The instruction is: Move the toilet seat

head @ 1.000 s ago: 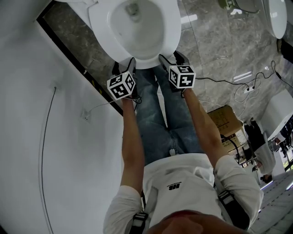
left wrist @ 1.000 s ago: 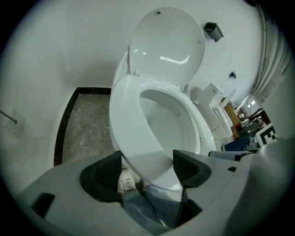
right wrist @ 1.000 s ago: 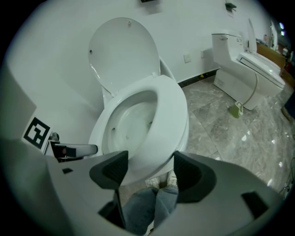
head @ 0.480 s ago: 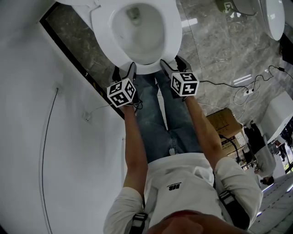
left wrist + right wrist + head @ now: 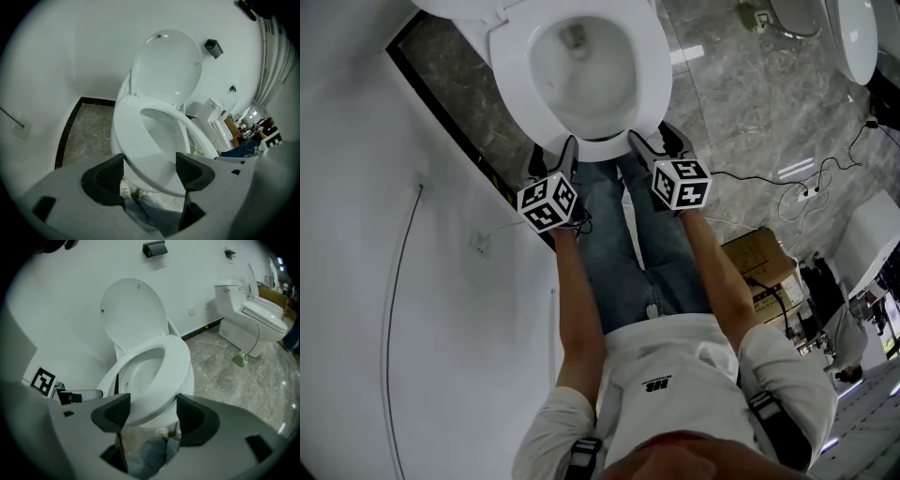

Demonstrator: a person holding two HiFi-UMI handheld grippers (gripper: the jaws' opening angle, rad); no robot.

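Grasping ends, nearest: the left tongs (image 5: 150, 169) and the right tongs (image 5: 149, 411) are both seen released, jaws spread wide, with nothing clamped between them.
Legs below: the person's jeans (image 5: 619, 244) are seen under both tongs, at the centre of the head view.
Seat front rim: the toilet seat (image 5: 654, 80) is found at the upper centre of the head view, lying down on the bowl (image 5: 581, 70). Its front edge is framed between each pair of jaws, the left tongs being set at its lower-left curve and the right tongs at its lower-right curve. Whether any jaw touches the rim cannot be made out.
Handling: the seat is judged to be a stiff, fairly light plastic ring, hinged at the back, so it would swing rather than lift free. Its glossy surface is expected to be slippery. A hold under or across the front rim, farthest from the hinge, is judged best; a bang is to be expected if it is dropped.
Lid, farther: the lid (image 5: 168, 65) is stood upright behind the seat, against the white wall.
Farthest: a second toilet (image 5: 248, 310) is seen at the upper right of the right gripper view, on the marble floor (image 5: 243, 376).
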